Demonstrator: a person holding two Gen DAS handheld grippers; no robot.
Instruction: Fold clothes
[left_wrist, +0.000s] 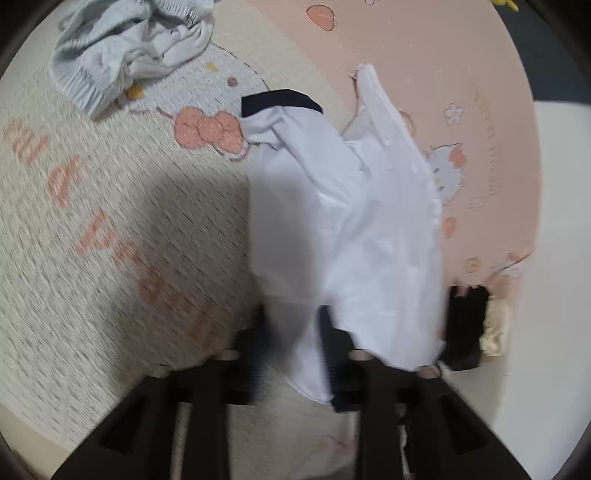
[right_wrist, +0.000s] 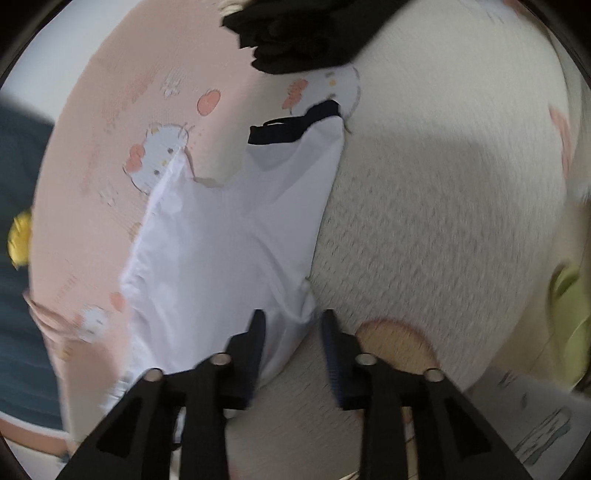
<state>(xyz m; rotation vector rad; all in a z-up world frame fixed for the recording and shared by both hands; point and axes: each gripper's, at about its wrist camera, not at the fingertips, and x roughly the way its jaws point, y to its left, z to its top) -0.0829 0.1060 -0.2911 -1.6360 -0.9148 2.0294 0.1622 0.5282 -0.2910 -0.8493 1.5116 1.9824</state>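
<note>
Across the pink and cream cartoon mat (left_wrist: 110, 206) we have the white shirt (left_wrist: 343, 229) with its dark trim lying half bundled. We should smooth it flat before creasing. Our left claw (left_wrist: 291, 347) stands partly open with cloth between its jaws; whether they pinch it we cannot tell. Our right claw (right_wrist: 293, 343) gapes partly open at the shirt's edge, gripping nothing.

Thin, smooth white cloth shirt (left_wrist: 343, 236) with dark trim lies on a coarse, matt woven mat (left_wrist: 110, 221); grippers' fingers (right_wrist: 255, 343) look matt black plastic.
</note>
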